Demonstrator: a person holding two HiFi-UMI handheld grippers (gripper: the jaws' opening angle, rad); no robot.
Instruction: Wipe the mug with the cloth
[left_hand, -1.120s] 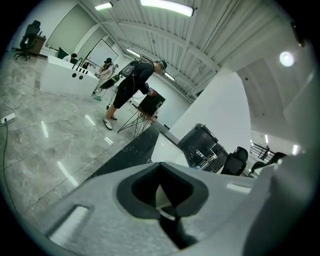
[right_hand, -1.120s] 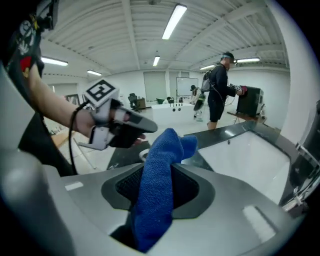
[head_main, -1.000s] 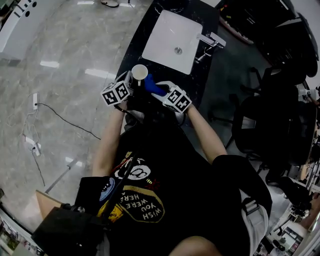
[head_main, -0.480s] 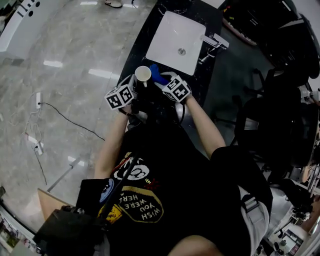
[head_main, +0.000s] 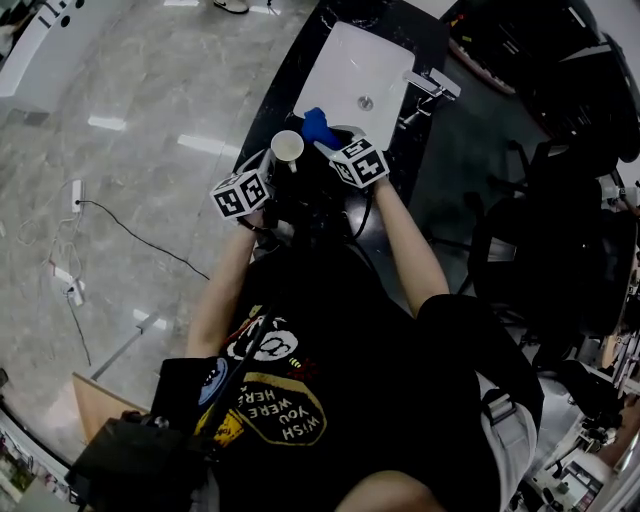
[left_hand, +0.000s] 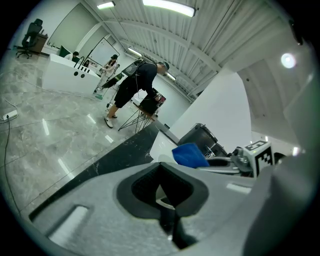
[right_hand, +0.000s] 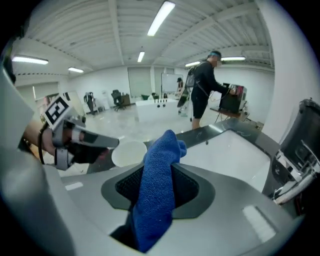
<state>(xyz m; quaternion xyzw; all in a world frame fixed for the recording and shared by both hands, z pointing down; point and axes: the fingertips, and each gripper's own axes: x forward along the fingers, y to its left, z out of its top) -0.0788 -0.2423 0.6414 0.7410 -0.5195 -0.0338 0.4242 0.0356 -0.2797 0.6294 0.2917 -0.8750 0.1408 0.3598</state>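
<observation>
Two held: L gripper w/ mug, R gripper w/ cloth.

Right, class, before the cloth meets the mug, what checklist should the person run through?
1. Right tool clamped on cloth: ok.
2. Left tool gripping mug: ok, a white part sits between its jaws.
3. Free cloth beyond the jaws for wiping: ok, a fold sticks out.
4. Cloth touching mug: not ok, it is beside the mug, apart.
5. Mug opening turned upward: ok.
6. Where the mug is dirty: cannot tell.
</observation>
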